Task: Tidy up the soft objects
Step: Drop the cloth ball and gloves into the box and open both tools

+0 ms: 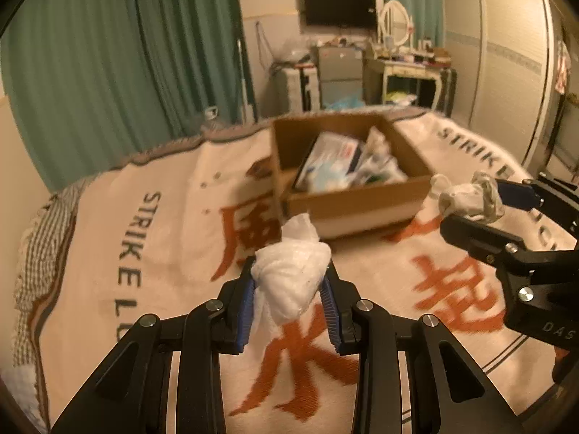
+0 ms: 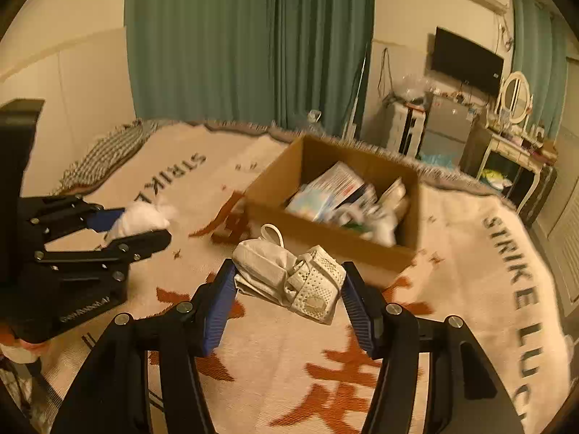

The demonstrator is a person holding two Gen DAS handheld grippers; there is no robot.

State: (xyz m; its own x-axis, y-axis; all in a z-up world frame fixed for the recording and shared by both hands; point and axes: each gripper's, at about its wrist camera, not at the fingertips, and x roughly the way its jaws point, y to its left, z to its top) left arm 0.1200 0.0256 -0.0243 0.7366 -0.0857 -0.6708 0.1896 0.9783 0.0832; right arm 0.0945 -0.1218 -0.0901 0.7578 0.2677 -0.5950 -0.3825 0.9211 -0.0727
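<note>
My left gripper [image 1: 289,271] is shut on a knotted white cloth bundle [image 1: 293,275] and holds it above the bed blanket. It shows in the right wrist view [image 2: 141,224] at the left, with the bundle [image 2: 139,218] in it. My right gripper [image 2: 289,278] is shut on a folded white mesh fabric piece [image 2: 293,278] with a loop. In the left wrist view it [image 1: 474,204] holds that piece [image 1: 466,197] just right of the cardboard box [image 1: 347,202]. The box holds packets and soft white items [image 2: 347,199].
The cream blanket [image 1: 144,253] with red characters and "STRIKE" lettering covers the bed. A checked cloth [image 2: 108,152] lies at its far left edge. Green curtains, a TV, a dressing table [image 1: 405,68] and a wardrobe stand beyond the bed.
</note>
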